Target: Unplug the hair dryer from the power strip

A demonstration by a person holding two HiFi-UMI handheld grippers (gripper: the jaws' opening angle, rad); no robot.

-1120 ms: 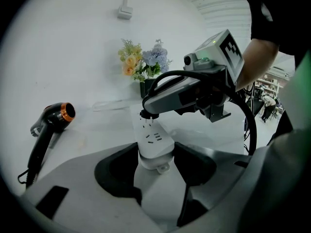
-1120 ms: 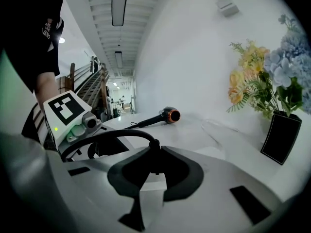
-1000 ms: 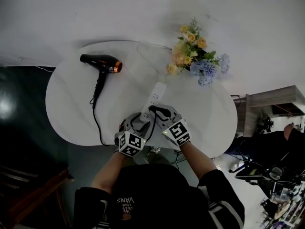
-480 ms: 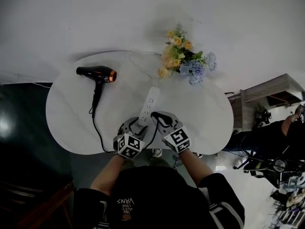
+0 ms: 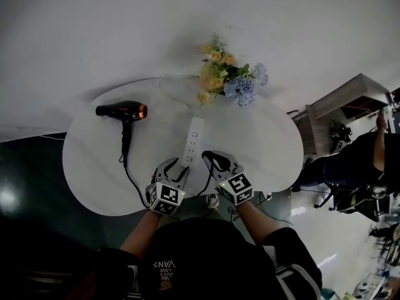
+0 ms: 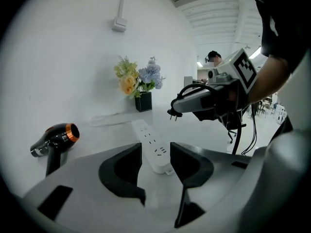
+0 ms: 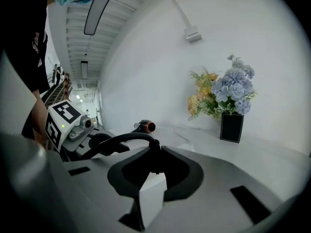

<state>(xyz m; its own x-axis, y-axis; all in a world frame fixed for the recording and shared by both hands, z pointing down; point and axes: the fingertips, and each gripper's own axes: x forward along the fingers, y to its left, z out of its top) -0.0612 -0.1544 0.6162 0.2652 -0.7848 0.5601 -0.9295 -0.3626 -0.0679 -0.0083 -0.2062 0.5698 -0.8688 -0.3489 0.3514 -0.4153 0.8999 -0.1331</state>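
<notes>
Head view: left gripper (image 5: 177, 165) and right gripper (image 5: 210, 157) have lifted back off the power strip (image 5: 194, 137); hair dryer (image 5: 122, 110) lies far left.
Left gripper view: jaws apart, just been narrowing; strip end between them, untouched.
Right gripper view: jaws clamped on the plug (image 7: 151, 154), now pulled clear of the strip.

We pull the plug (image 6: 173, 113) up out of the power strip (image 5: 194, 139) with our right gripper (image 5: 208, 158). Our left gripper (image 5: 177, 164) lifts away, its jaws closing a little, empty.
</notes>
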